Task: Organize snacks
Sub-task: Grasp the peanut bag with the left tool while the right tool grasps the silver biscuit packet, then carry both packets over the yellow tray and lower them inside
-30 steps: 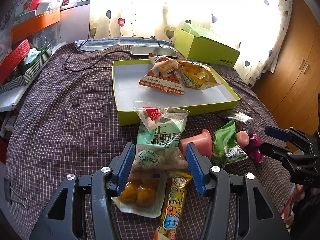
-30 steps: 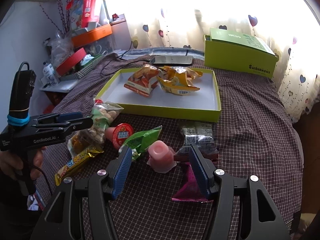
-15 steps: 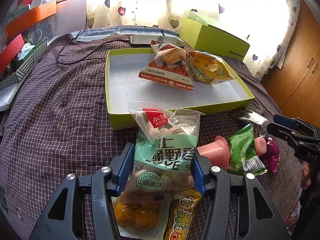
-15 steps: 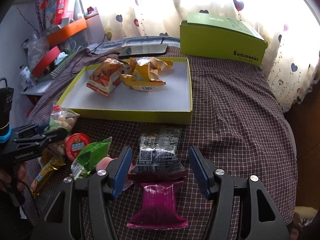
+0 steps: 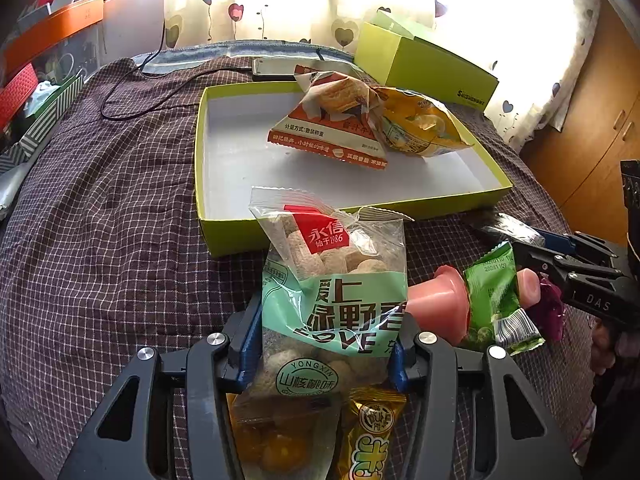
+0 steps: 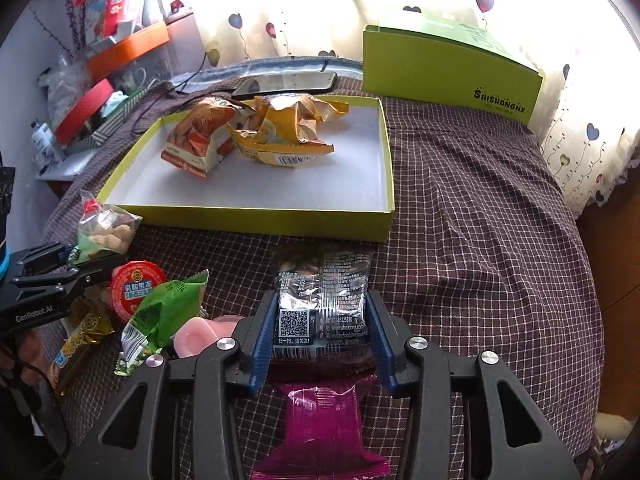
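Now left claw gripping walnut bag, right claw gripping silver packet — both near green tray.

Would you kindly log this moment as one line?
left hand-held gripper: shut on nut bag | right hand-held gripper: shut on black packet | tray: two bags

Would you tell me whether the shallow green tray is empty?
Not empty: the green tray holds an orange packet and a yellow packet.

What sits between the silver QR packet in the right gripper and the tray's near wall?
Nothing but bare checked cloth. In the right wrist view, the silver packet ends just short of the tray's near wall.
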`<state>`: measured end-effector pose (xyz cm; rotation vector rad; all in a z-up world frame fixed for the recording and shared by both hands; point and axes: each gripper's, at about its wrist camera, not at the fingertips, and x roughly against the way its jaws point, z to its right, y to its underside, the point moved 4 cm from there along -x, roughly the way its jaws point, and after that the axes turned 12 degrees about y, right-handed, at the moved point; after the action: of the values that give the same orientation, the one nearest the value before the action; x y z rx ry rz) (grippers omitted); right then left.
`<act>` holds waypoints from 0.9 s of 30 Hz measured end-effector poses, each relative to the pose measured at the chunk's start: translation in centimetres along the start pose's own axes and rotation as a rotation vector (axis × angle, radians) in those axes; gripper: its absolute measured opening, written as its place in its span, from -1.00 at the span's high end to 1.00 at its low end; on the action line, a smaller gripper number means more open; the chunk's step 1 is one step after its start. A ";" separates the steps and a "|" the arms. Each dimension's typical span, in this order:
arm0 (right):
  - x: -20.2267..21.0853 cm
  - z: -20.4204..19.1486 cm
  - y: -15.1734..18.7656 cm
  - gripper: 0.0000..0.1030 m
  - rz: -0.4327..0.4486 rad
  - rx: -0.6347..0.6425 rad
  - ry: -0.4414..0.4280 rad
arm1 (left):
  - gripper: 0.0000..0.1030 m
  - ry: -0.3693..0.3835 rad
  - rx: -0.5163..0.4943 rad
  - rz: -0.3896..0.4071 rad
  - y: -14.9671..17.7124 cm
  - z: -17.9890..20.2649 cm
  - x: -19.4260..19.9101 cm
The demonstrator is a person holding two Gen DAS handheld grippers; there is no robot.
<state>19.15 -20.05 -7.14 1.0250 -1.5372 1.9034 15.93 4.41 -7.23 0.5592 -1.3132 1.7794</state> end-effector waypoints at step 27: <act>8.1 0.6 -0.2 0.22 0.207 -0.068 -0.052 | 0.05 0.016 -0.054 0.131 -1.3 4.7 5.7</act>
<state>14.56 -21.30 -0.54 0.9230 -1.7866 1.9582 13.31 2.24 -0.54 0.4376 -1.4101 1.8440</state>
